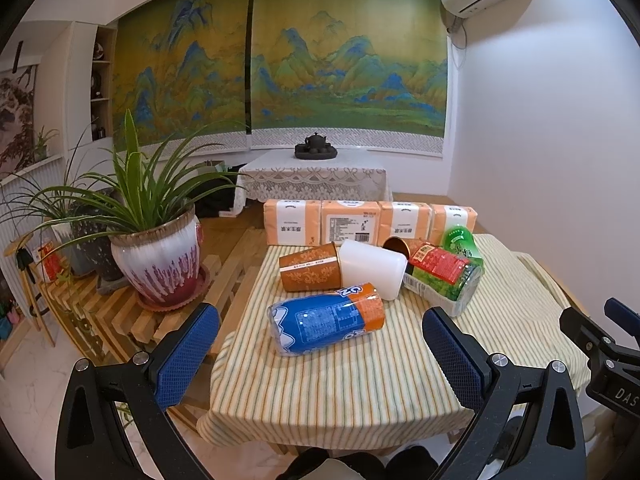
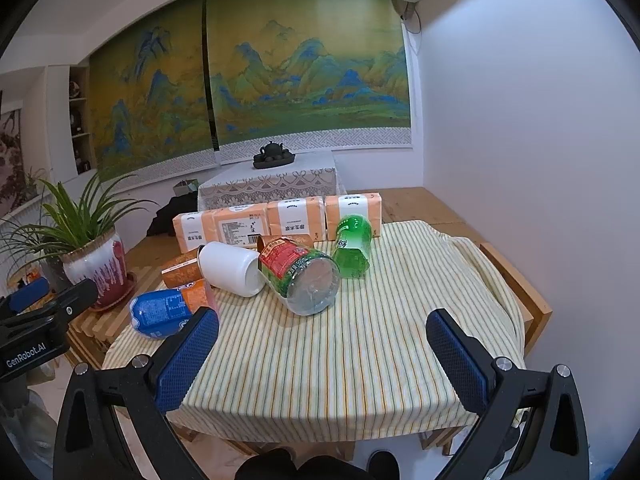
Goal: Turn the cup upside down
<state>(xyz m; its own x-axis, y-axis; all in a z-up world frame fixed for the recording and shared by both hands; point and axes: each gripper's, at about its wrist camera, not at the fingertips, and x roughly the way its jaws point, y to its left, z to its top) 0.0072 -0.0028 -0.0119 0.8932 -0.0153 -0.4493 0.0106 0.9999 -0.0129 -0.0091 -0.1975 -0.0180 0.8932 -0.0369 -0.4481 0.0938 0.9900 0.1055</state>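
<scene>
Both wrist views forward over shared table [image 1: 360, 380]

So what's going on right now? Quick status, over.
Both grippers open, left gripper and right gripper short of the pile. White cup on its side, untouched. Blue bottle and red-label bottle crowd it.

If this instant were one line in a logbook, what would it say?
left gripper: open, empty | right gripper: open, empty | white cup: on its side on striped cloth, untouched | flip: not yet done
</scene>
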